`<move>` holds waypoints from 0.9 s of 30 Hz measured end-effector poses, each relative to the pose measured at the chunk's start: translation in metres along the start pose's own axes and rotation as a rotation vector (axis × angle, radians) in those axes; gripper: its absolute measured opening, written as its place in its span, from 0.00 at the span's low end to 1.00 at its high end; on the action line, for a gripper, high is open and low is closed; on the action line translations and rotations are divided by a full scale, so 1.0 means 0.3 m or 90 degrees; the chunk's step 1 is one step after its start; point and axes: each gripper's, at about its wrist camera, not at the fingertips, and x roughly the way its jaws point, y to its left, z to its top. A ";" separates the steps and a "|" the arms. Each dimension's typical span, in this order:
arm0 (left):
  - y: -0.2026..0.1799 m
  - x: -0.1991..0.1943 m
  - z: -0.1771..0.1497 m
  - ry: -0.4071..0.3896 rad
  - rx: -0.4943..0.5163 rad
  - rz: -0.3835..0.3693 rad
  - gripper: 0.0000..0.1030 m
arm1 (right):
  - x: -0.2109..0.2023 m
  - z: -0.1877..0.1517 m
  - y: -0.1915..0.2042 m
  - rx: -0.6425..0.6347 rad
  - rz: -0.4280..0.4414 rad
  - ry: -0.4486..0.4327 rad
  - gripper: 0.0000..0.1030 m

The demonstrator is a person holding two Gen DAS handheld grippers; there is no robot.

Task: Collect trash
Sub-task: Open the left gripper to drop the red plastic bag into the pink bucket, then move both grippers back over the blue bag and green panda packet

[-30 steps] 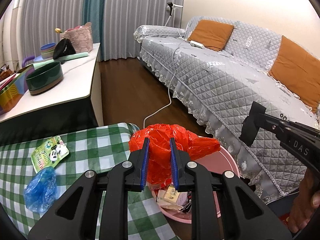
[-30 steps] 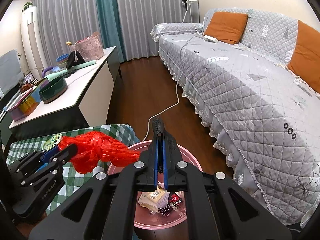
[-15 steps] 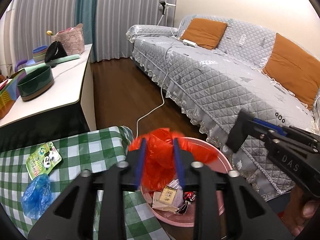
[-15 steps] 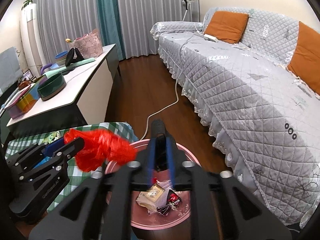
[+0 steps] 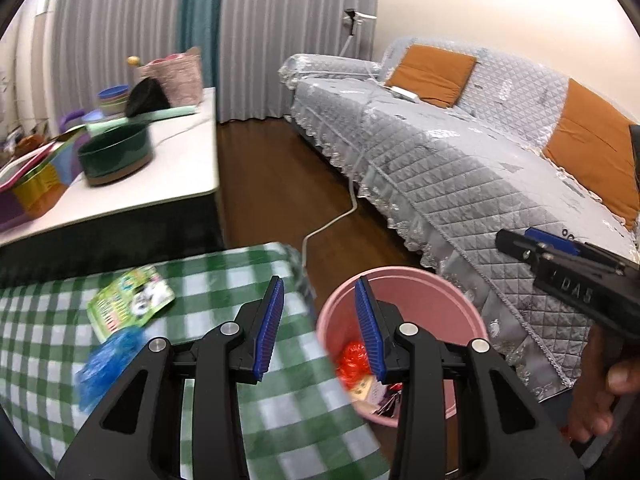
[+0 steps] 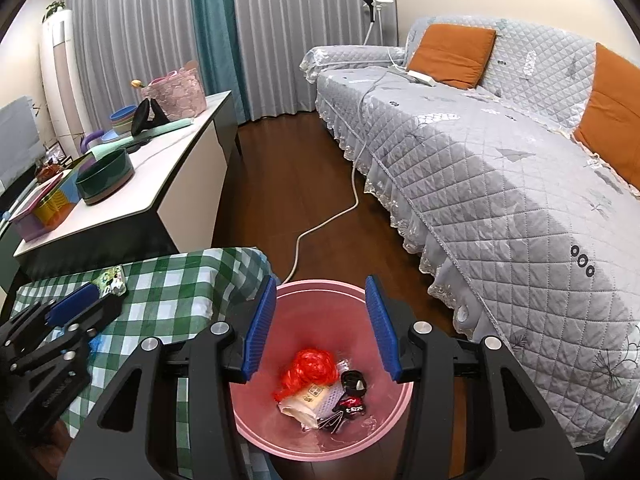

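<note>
A pink bin [image 6: 384, 424] stands on the floor beside a green checked table [image 6: 176, 300]. A red plastic bag [image 6: 310, 366] lies inside it on other wrappers; it also shows in the left wrist view [image 5: 354, 362]. My right gripper [image 6: 322, 320] is open and empty above the bin. My left gripper [image 5: 320, 320] is open and empty over the table's edge by the bin [image 5: 424, 284]. A green snack packet [image 5: 128, 304] and a crumpled blue bag [image 5: 108, 364] lie on the checked table [image 5: 224, 280].
A grey quilted sofa [image 6: 500, 152] with orange cushions runs along the right. A white cable [image 6: 320, 224] trails over the wooden floor. A white side table [image 5: 132, 184] at the left holds a green bowl [image 5: 116, 156] and boxes.
My left gripper opened and let go of the red bag, which dropped into the bin. My right gripper opened too. The left gripper shifted left toward the table.
</note>
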 end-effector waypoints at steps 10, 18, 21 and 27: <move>0.380 -0.163 -0.114 0.008 -0.055 0.100 0.36 | -0.040 -0.013 0.167 -0.020 0.069 -0.008 0.46; 0.713 -0.218 -0.193 0.018 -0.148 0.173 0.36 | -0.010 -0.066 0.392 -0.053 0.162 0.019 0.40; 0.801 -0.209 -0.218 0.019 -0.185 0.186 0.35 | 0.000 -0.086 0.488 -0.073 0.190 0.020 0.40; 0.892 -0.204 -0.233 0.010 -0.209 0.204 0.35 | 0.047 -0.134 0.682 -0.095 0.244 0.042 0.40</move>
